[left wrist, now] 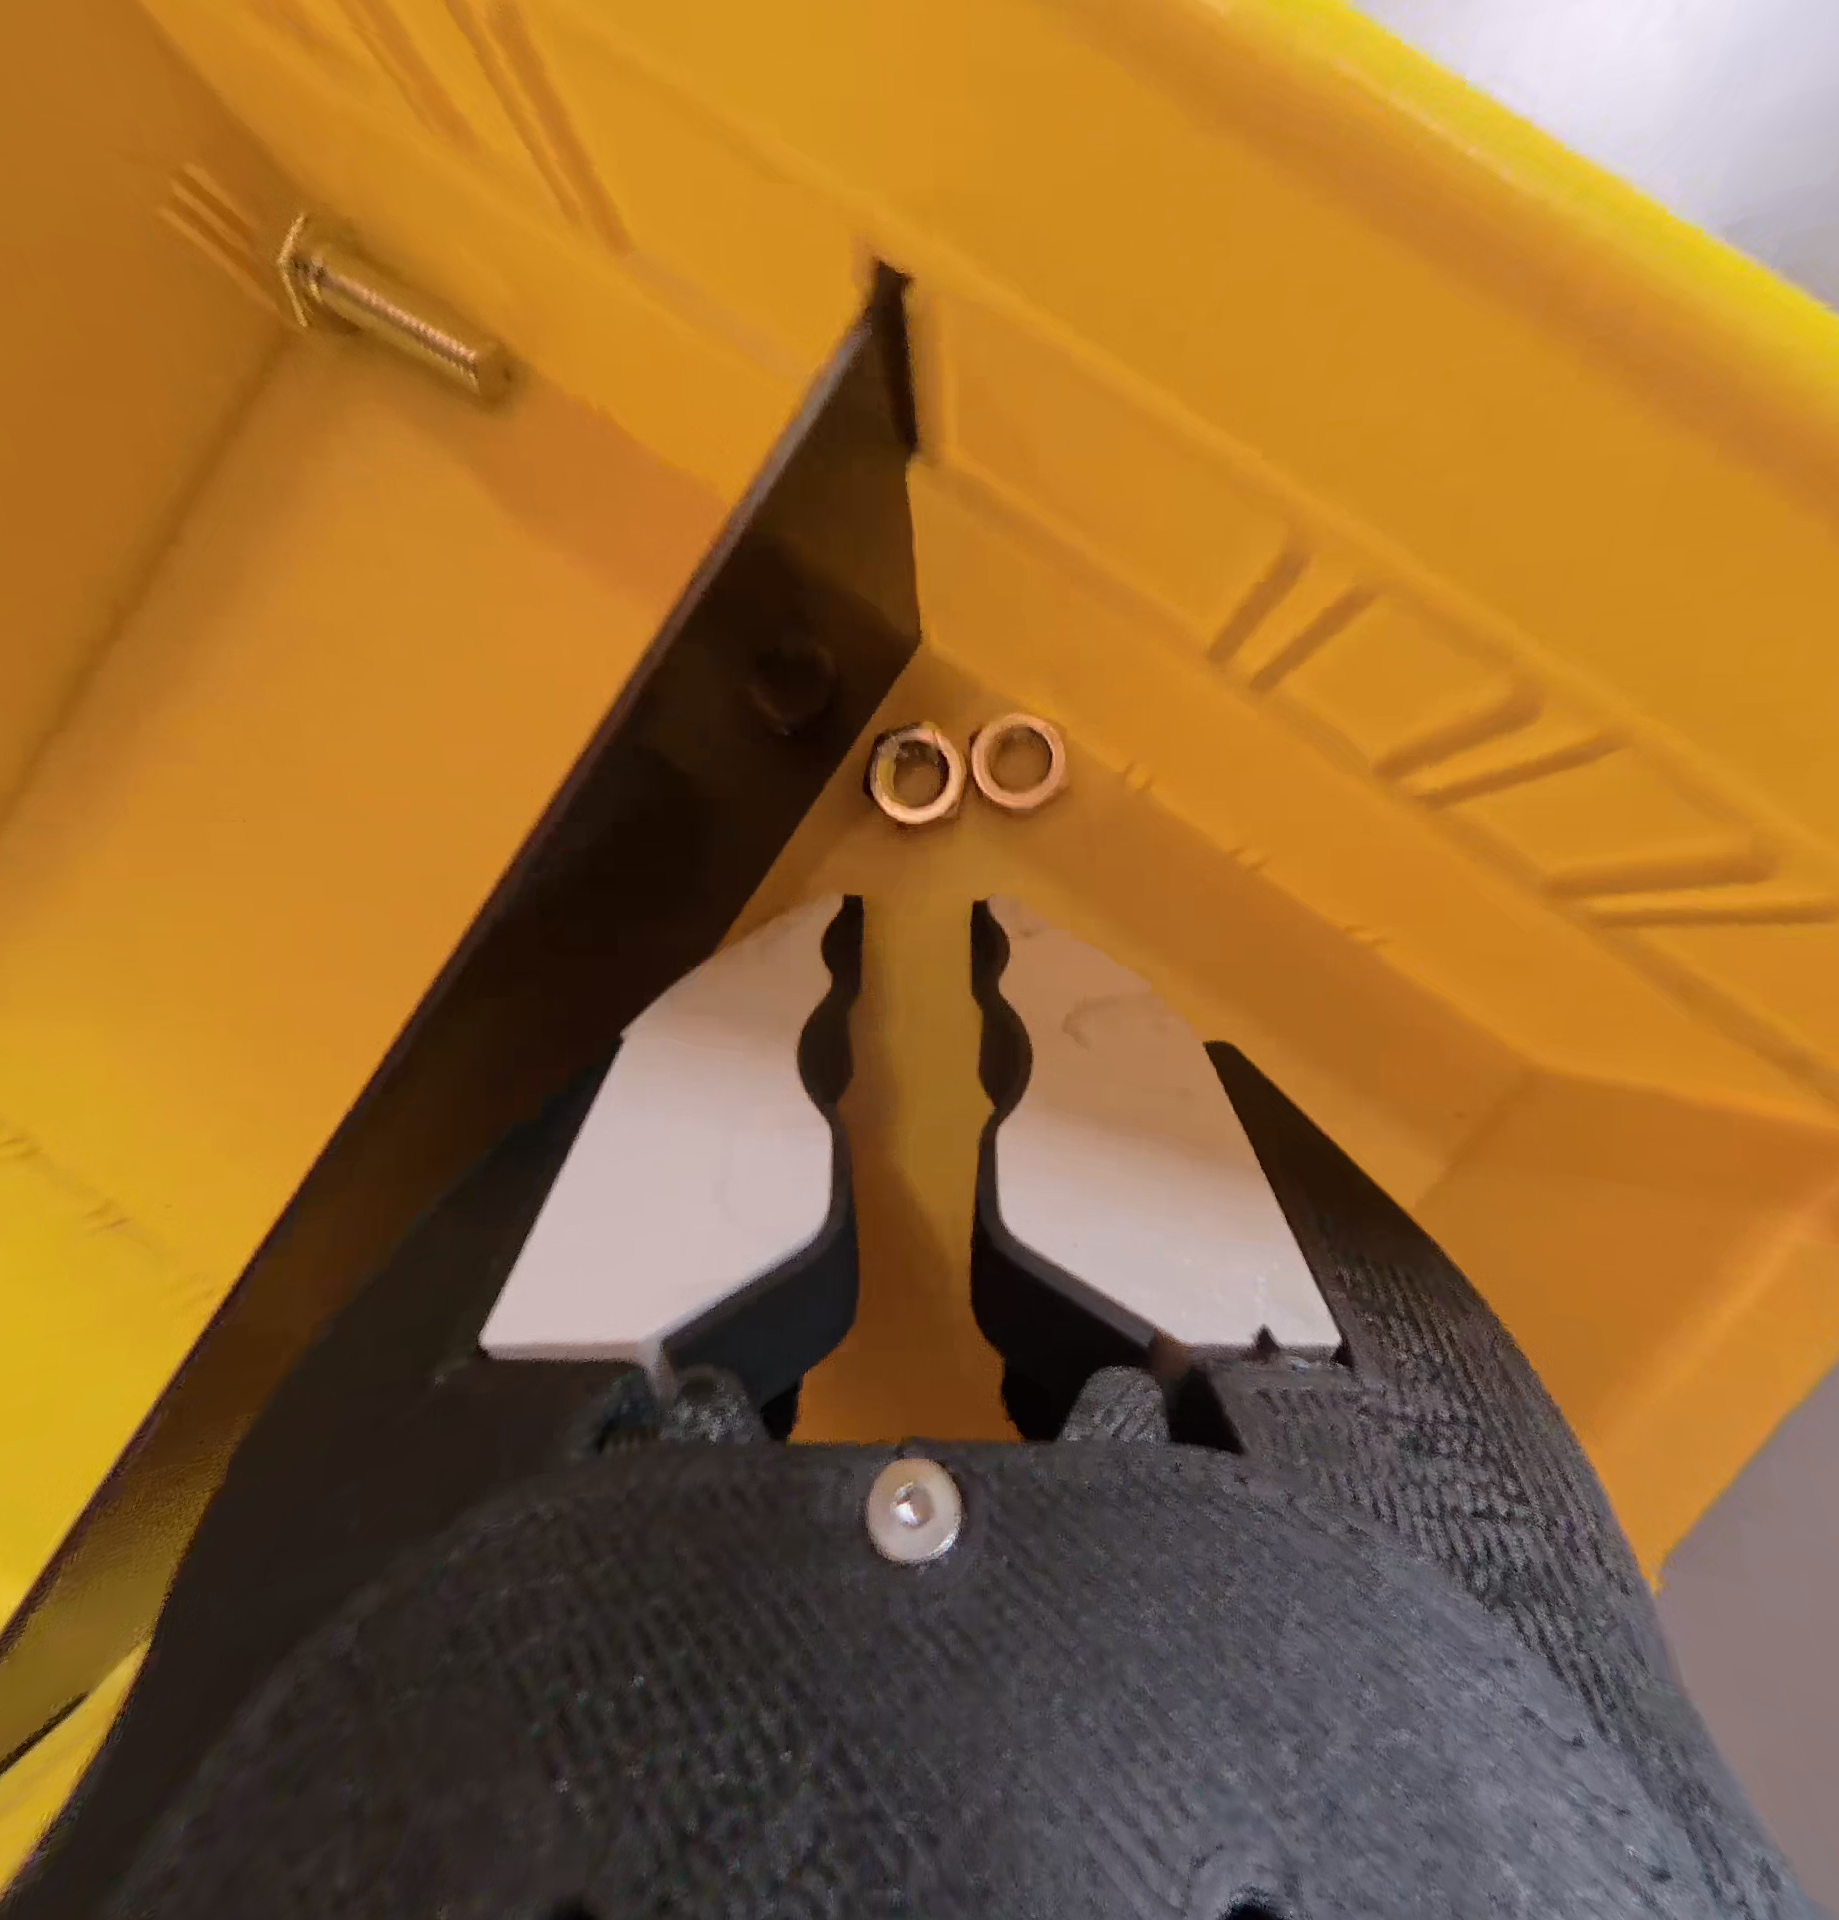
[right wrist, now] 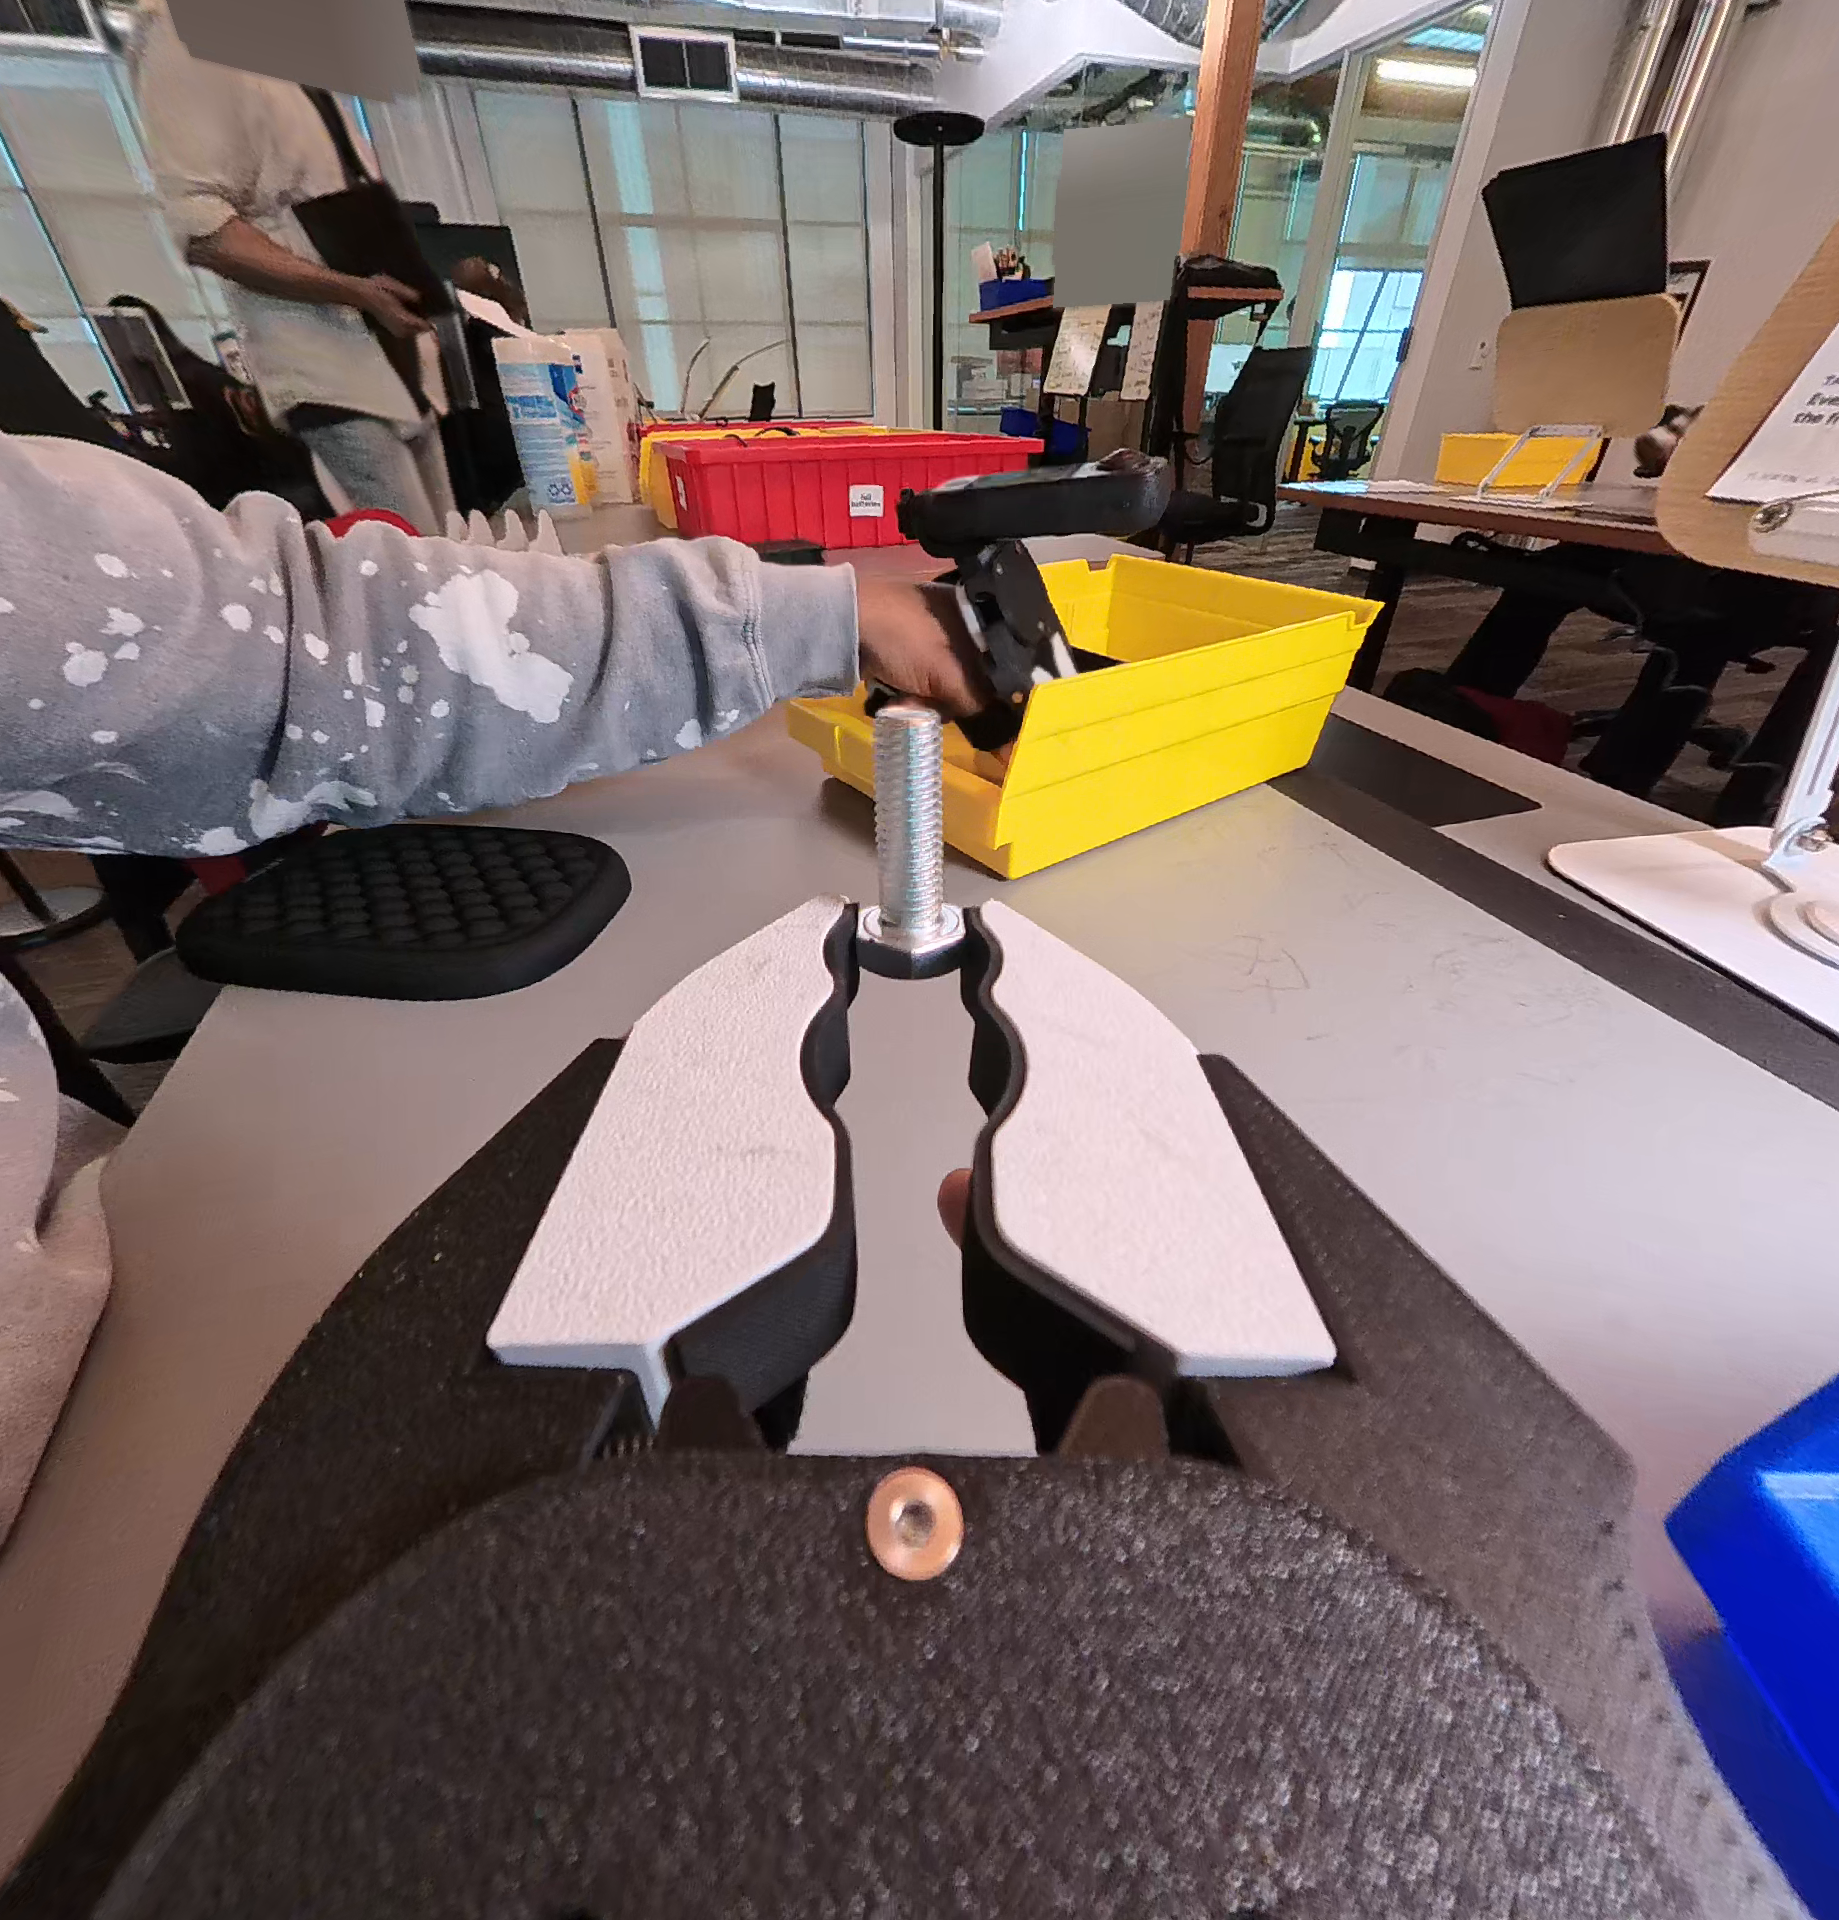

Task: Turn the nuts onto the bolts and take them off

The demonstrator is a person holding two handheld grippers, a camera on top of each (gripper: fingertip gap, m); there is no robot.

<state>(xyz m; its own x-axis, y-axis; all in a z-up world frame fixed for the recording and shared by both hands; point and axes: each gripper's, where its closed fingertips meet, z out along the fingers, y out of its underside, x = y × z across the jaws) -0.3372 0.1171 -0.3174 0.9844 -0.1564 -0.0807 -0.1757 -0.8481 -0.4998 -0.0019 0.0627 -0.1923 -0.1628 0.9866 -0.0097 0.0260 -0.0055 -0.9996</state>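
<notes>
In the left wrist view my left gripper (left wrist: 915,909) is open and empty inside a yellow bin (left wrist: 1310,436). Two brass nuts, one (left wrist: 915,774) beside the other (left wrist: 1017,763), lie on the bin floor just beyond its fingertips, next to a black divider (left wrist: 686,831). A brass bolt (left wrist: 395,312) lies in the compartment across the divider, at the upper left. In the right wrist view my right gripper (right wrist: 910,935) is shut on the hex head of a silver bolt (right wrist: 907,821), which stands upright above the grey table. The left gripper (right wrist: 1008,634) shows farther off, reaching into the yellow bin (right wrist: 1154,727).
A black mesh pad (right wrist: 406,904) lies at the table's left. A white stand base (right wrist: 1715,904) is at the right, a blue bin (right wrist: 1798,1621) at the near right. A grey sleeve (right wrist: 375,665) crosses the table. A red bin (right wrist: 832,478) and a standing person are behind. There is about 35 cm between the tips of the two grippers.
</notes>
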